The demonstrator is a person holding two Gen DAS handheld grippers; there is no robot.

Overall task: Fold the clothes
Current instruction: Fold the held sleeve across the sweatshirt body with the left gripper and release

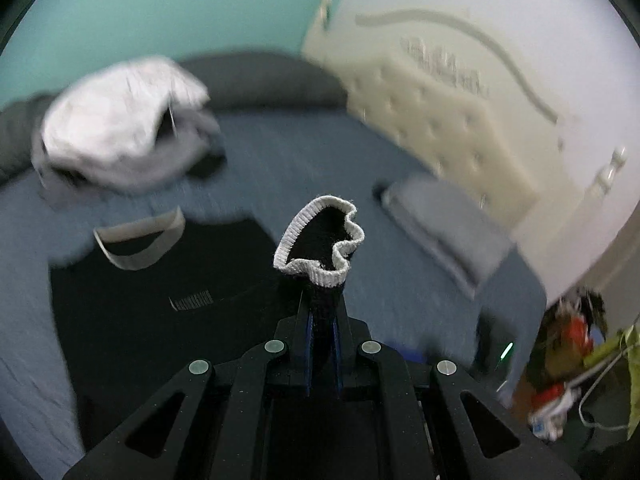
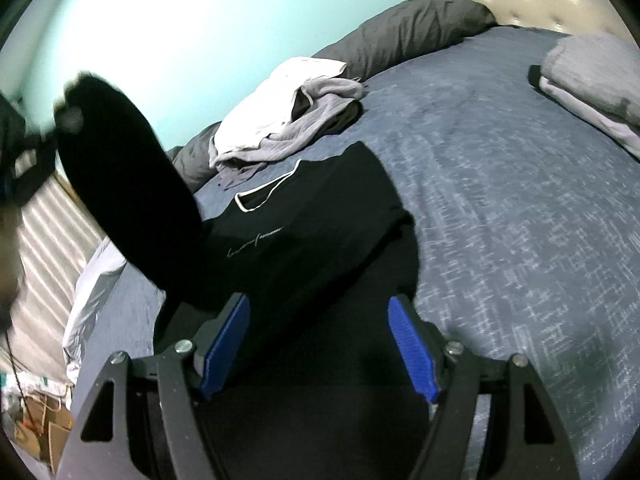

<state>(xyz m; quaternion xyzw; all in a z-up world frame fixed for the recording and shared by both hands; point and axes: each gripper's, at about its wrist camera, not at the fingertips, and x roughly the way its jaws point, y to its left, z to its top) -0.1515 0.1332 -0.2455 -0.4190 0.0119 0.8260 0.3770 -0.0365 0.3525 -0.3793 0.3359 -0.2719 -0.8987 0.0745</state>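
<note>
Bed (image 2: 500, 208) with blue-grey cover; wide bare stretch of cover runs from the black t-shirt (image 2: 312, 216) toward the headboard side, open for moving. Teal wall along the far edge; a dark grey pillow (image 2: 408, 28) lies against it. Cream tufted headboard (image 1: 432, 120) at the bed's head.

Black t-shirt lies flat near the bed's near edge, white-trimmed collar (image 1: 140, 240) pointing to the far edge. Heap of white and grey clothes (image 2: 280, 116) just beyond the collar, by the far edge. 1 folded grey stack (image 2: 592, 80) near the headboard, well apart from the shirt.

Left gripper (image 1: 322, 308): jaws together, clamped on the shirt's black sleeve, whose white ribbed cuff (image 1: 320, 236) stands up above the fingertips. Sleeve lifted off the cover.

Right gripper (image 2: 320, 344): blue pads (image 2: 412, 344) apart, nothing pinched; shirt's lower body lies under and between them.
</note>
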